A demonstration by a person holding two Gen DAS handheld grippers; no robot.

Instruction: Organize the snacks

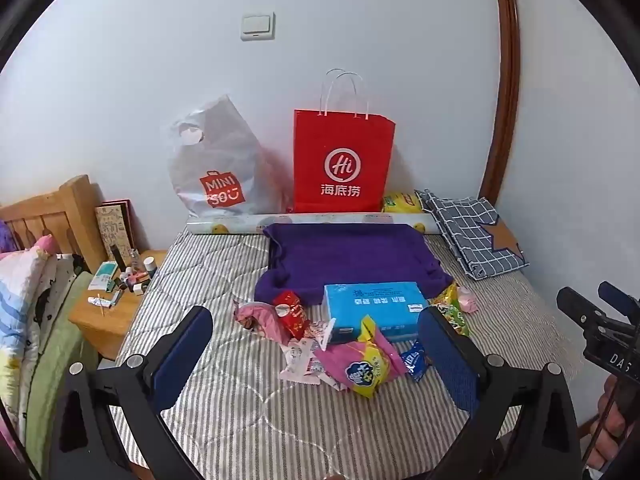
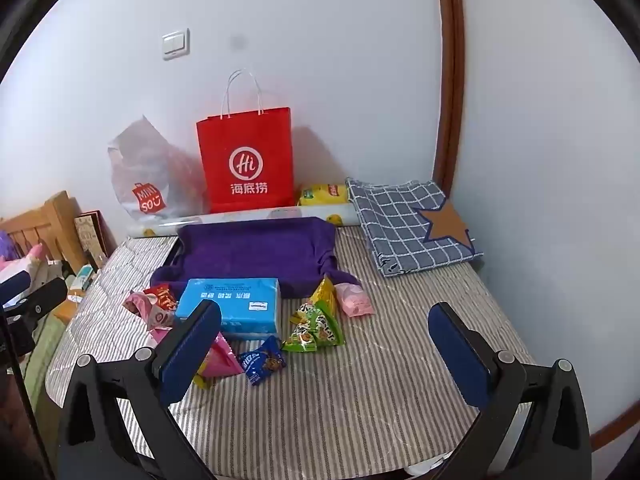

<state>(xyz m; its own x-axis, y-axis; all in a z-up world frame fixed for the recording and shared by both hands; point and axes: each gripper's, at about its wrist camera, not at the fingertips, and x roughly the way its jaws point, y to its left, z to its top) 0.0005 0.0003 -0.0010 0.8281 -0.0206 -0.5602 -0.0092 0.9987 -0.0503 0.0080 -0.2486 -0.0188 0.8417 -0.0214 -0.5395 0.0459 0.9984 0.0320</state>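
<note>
Loose snack packets lie in a heap on the striped bed cover [image 1: 224, 412]. A pink and yellow packet [image 1: 362, 364] lies nearest my left gripper [image 1: 316, 344], whose jaws stand open and empty above the pile. Around it lie a small blue packet [image 1: 414, 362], a red packet [image 1: 292, 310], white sachets [image 1: 304, 360] and a blue tissue pack [image 1: 374, 310]. In the right wrist view the green triangular packets [image 2: 316, 326], a blue packet [image 2: 262, 360], a pink packet [image 2: 354, 300] and the tissue pack [image 2: 230, 304] lie left of and beyond my open, empty right gripper [image 2: 324, 336]. A purple fabric tray [image 2: 252, 250] sits behind.
A red paper bag [image 1: 342, 160] and a grey plastic bag [image 1: 218, 164] lean on the wall. A checked cloth [image 1: 474, 236] lies at the back right, a yellow packet [image 1: 402, 202] beside the red bag. A cluttered wooden nightstand [image 1: 114, 300] stands left of the bed.
</note>
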